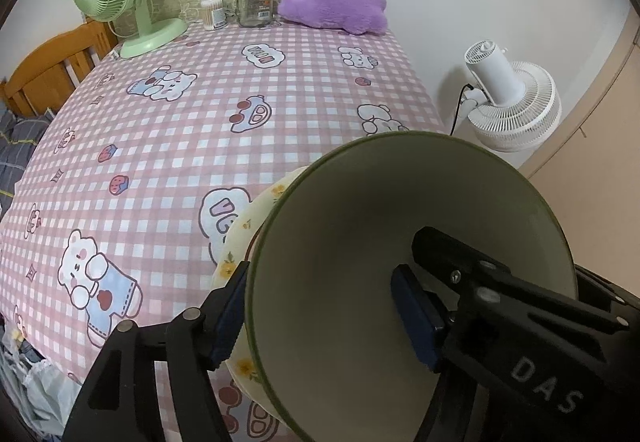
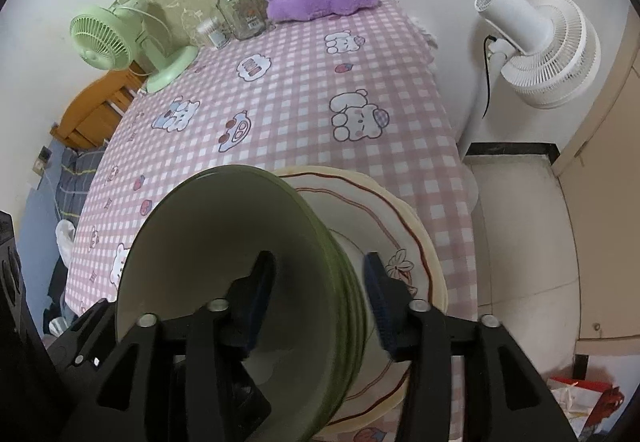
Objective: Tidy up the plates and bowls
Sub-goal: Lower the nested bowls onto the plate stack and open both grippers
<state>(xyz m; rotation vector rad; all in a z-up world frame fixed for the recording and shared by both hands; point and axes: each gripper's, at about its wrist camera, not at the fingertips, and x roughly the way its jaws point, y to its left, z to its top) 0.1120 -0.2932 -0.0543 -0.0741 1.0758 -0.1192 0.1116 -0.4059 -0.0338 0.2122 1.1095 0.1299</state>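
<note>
The round green bowl [image 1: 360,282] sits on the cream plates [image 2: 400,226] on the checked counter [image 1: 200,122]. Both the left gripper [image 1: 320,310] and the right gripper [image 2: 320,302] straddle its rim, jaws apart, probably letting go to stack it.
</note>
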